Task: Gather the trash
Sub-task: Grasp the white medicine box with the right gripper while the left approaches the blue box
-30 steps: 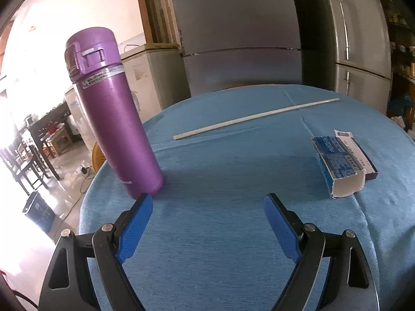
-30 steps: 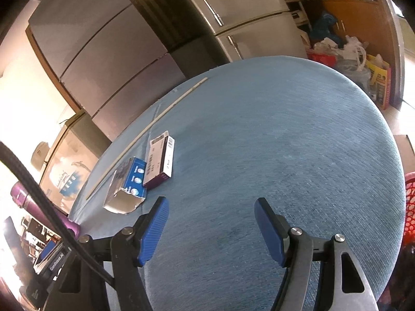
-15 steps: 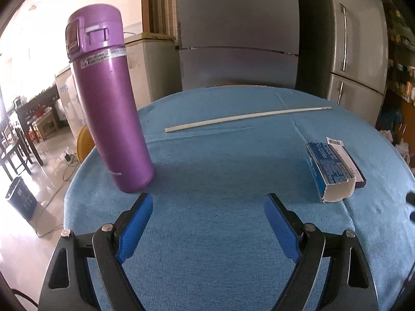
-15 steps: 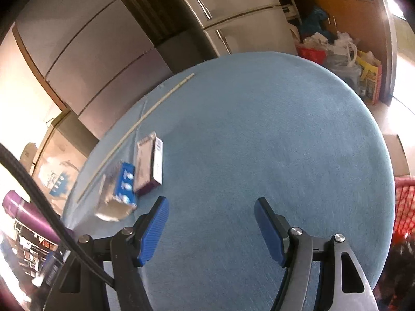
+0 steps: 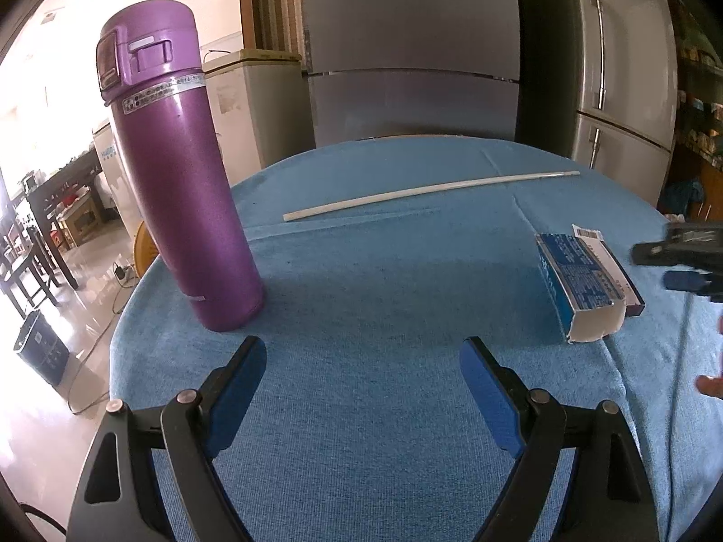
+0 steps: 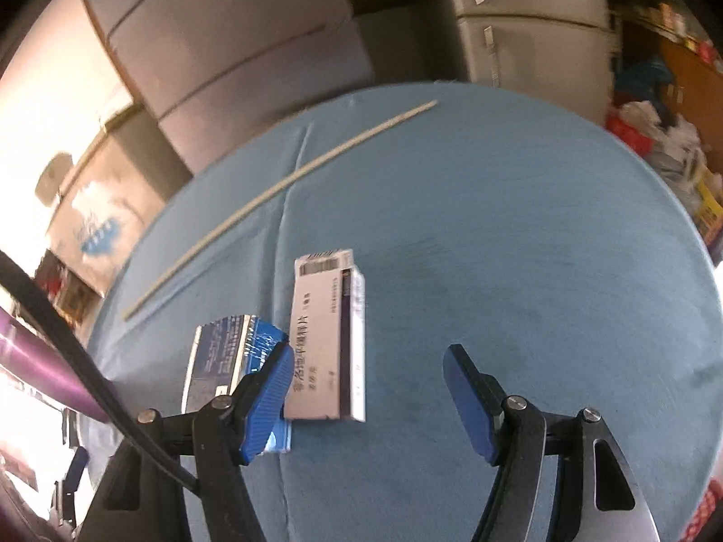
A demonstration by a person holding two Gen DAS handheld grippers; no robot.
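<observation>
Two small cartons lie side by side on the round table with the blue cloth (image 6: 542, 271). One is a white and purple box (image 6: 330, 338), the other a torn blue box (image 6: 230, 361) (image 5: 578, 280). My right gripper (image 6: 368, 357) hovers open over them. The white box sits between its jaws close to the left pad, untouched, and the left finger covers part of the blue box. A long thin white stick (image 6: 280, 194) (image 5: 429, 189) lies farther back. My left gripper (image 5: 361, 348) is open and empty over bare cloth. One blue pad (image 5: 682, 280) of the right gripper shows at the right edge.
A tall purple flask (image 5: 180, 171) stands upright at the table's left, just beyond my left finger. Grey fridges (image 5: 406, 67) stand behind the table. Bags and clutter (image 6: 669, 144) lie on the floor to the right. A fingertip (image 5: 709, 384) shows at the right edge.
My right gripper has swept left across the table and rolled, so the two boxes now lie at its jaws. It has entered the left wrist view. The left gripper stayed almost in place.
</observation>
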